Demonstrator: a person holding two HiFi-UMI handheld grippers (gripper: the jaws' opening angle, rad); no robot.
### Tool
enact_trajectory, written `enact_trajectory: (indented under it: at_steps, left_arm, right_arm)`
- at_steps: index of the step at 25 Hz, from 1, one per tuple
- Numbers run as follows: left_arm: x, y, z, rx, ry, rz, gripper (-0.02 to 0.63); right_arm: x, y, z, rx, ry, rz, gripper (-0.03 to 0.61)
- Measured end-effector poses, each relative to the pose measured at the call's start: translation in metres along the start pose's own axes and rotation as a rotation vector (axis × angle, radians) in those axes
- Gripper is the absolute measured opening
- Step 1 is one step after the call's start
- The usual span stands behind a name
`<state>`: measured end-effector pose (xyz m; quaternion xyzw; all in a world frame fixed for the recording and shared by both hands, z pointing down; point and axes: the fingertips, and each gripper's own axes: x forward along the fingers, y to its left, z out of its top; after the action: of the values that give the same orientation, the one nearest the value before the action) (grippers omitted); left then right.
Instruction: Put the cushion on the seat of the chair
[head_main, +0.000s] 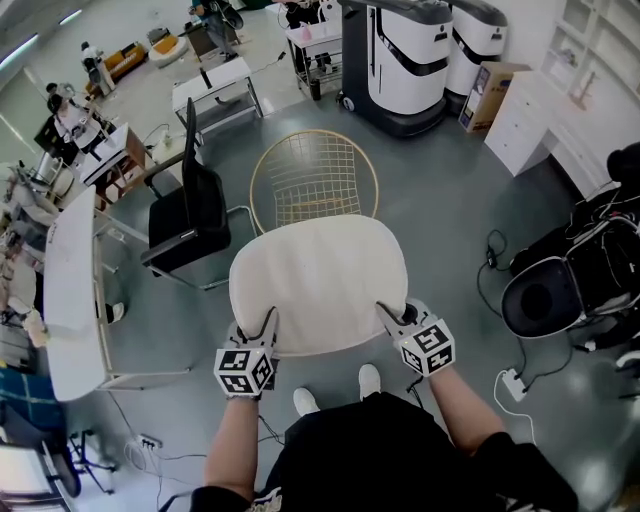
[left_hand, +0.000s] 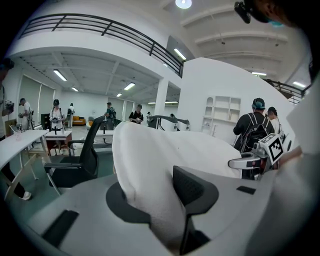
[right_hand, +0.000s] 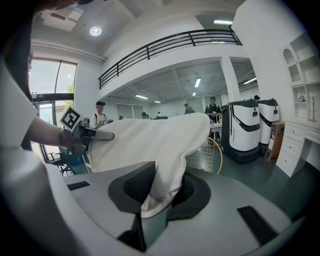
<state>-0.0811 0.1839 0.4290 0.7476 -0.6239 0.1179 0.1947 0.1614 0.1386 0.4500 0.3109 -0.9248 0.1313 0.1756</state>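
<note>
A cream oval cushion (head_main: 318, 280) is held flat in the air between both grippers, just short of a round gold wire chair (head_main: 314, 180). My left gripper (head_main: 262, 335) is shut on the cushion's near left edge, and my right gripper (head_main: 393, 318) is shut on its near right edge. In the left gripper view the white cushion (left_hand: 150, 170) is pinched between the dark pads, with the right gripper (left_hand: 255, 159) across it. In the right gripper view the cushion (right_hand: 155, 150) hangs from the jaws, with the wire chair (right_hand: 207, 155) behind it.
A black office chair (head_main: 190, 215) stands left of the wire chair beside a white desk (head_main: 70, 290). Two large white machines (head_main: 405, 60) stand at the back. A round black device (head_main: 545, 295) with cables sits on the floor at right. My shoes (head_main: 335, 390) show below the cushion.
</note>
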Motion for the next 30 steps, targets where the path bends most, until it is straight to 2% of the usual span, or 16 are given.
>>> enact_trajectory:
  at_steps: [6,15,22,30]
  left_arm:
    - [0.029,-0.022,0.005,-0.023,0.004,0.026,0.149]
    - [0.058,-0.039,0.016,-0.027,0.010,0.048,0.149]
    - [0.076,-0.028,0.030,-0.024,0.008,0.037,0.150]
    - [0.113,0.007,0.043,-0.044,0.014,-0.001,0.150]
  right_arm:
    - [0.001,-0.043,0.000,0.007,0.007,0.029,0.080]
    - [0.007,-0.084,0.004,0.020,0.003,0.053,0.080]
    - [0.023,-0.097,0.014,0.039,-0.005,0.042,0.079]
    - [0.062,-0.109,0.028,0.062,-0.002,-0.005,0.078]
